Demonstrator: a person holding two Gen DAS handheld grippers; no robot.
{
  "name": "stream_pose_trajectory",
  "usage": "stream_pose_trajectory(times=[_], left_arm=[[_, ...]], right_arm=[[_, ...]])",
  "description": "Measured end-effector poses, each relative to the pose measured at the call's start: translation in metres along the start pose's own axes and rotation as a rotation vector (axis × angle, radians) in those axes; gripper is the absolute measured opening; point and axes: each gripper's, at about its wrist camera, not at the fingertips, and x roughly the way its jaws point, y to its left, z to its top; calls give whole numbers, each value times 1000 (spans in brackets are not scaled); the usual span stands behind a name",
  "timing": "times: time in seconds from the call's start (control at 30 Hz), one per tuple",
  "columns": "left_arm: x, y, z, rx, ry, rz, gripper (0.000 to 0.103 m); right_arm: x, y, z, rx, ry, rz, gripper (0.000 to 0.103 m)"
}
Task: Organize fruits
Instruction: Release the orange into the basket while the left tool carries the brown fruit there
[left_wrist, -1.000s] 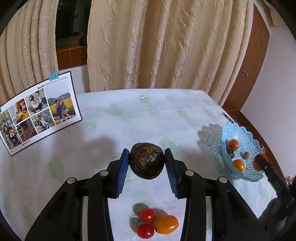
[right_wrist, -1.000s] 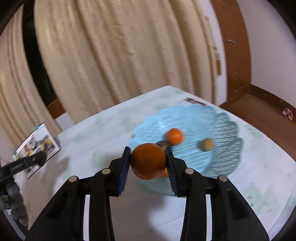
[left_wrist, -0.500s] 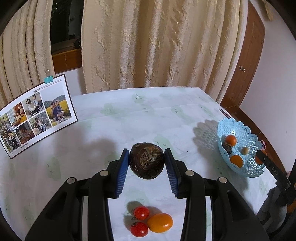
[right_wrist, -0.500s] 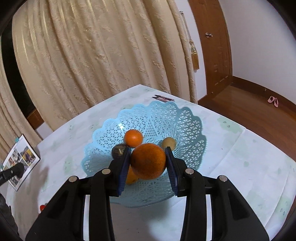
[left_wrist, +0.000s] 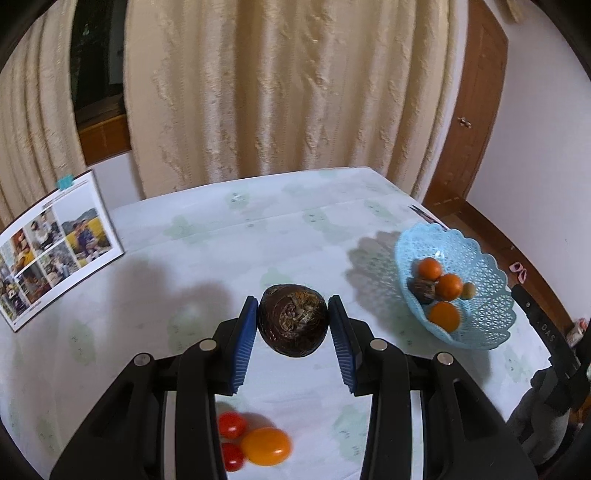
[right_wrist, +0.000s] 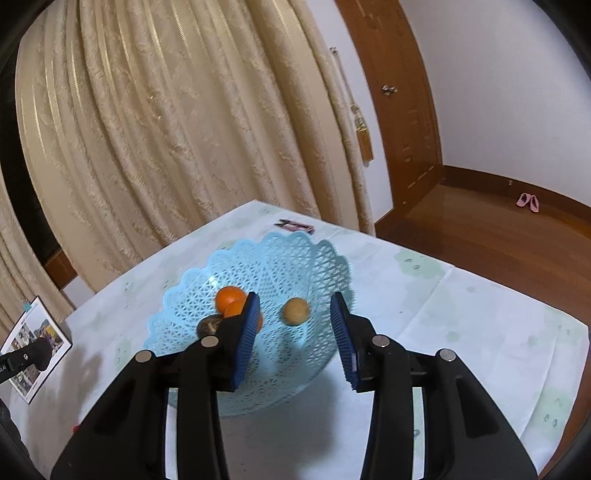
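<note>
Tablecloth (left_wrist: 229, 258) before cream curtains (left_wrist: 280, 96)

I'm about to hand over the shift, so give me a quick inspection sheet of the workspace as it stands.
Surface: table under a pale patterned cloth.
Job's things: blue basket holds three oranges, a dark fruit and a small tan fruit; two red tomatoes and an orange-yellow one lie on the cloth.
Clutter: photo calendar standing at the left edge; a small pink-and-black item behind the basket.
Grippers: left tongs shut on a dark brown fruit; right tongs open over the basket, empty.
Cables: nothing seen.
Surroundings: cream curtains, wooden door, pink slippers on the floor.
</note>
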Motion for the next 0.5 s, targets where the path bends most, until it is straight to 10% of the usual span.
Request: stream_pose_trajectory(times=[0.5], left_arm=[[46,-110,8,143,44,-121,40]], right_arm=[[-1,-21,-8,47,-39,-13,55]])
